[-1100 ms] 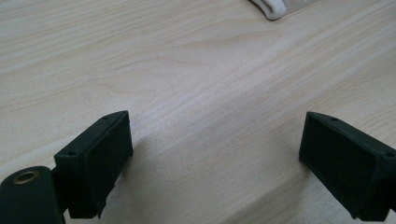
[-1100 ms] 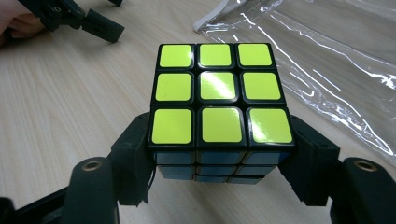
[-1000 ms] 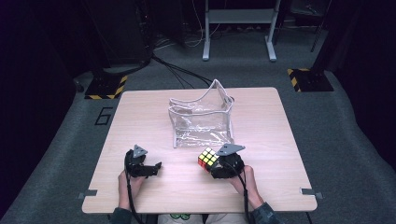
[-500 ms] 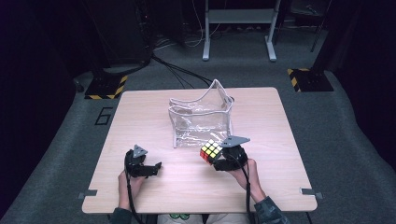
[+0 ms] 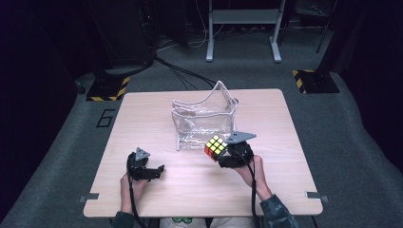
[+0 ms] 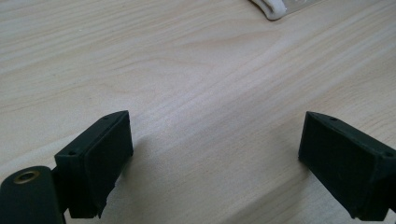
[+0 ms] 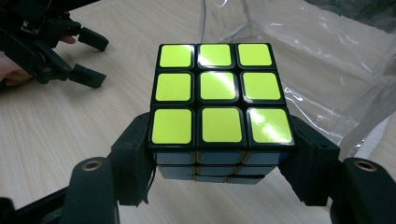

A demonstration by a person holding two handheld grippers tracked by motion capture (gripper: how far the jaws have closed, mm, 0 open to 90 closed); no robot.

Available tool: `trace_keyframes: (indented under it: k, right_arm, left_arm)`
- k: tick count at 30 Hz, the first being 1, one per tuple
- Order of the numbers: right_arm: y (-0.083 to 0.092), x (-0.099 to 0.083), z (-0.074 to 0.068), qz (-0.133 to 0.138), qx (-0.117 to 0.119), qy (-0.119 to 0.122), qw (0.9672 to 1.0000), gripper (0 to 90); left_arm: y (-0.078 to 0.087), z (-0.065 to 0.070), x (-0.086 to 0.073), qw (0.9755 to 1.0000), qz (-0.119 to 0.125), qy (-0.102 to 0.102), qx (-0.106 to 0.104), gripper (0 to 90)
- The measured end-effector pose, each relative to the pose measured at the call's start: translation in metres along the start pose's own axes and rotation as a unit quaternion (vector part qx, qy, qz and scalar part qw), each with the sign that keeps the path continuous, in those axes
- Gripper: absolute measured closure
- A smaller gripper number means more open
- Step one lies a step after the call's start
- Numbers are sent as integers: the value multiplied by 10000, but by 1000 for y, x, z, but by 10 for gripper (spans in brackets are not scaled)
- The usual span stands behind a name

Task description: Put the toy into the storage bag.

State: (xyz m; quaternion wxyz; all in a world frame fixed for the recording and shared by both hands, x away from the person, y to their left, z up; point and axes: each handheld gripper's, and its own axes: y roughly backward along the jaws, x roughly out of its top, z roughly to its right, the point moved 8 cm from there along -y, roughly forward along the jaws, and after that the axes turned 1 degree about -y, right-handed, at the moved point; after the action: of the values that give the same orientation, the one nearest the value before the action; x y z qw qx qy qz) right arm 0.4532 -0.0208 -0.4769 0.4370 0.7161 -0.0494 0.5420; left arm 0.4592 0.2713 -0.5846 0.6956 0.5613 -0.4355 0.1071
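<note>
Clear plastic pouch (image 5: 204, 121) stands just beyond the cube (image 5: 215, 147) clamped in the right gripper (image 5: 223, 154); left gripper (image 5: 159, 169) gapes.

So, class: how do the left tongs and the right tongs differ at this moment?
The right tongs are shut on the puzzle cube; the left tongs stand open with nothing between them. The right tongs sit beside the clear plastic bag; the left tongs sit apart from it. Both have black jaws and are hand-held.
</note>
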Motion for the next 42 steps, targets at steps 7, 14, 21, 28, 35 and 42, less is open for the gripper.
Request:
trace_keyframes:
  k: [7,14,21,28,35,42]
  right_arm:
    - [2,10,6,-9,-117,56,9999,341]
    - [5,20,10,40,-132,76,9999,341]
    - [7,31,11,102,-137,132,9998,341]
    - [9,40,14,128,-155,157,9997,341]
    - [11,50,18,157,-172,179,9996,341]
    - [14,59,21,194,-189,220,9994,340]
  left_arm:
    - [0,0,0,10000,10,3,1,95]
    - [0,0,0,10000,19,6,-2,96]
    - [0,0,0,10000,13,-3,5,98]
    - [0,0,0,10000,17,2,6,99]
    - [0,0,0,10000,14,-2,3,99]
    - [0,0,0,10000,18,2,5,99]
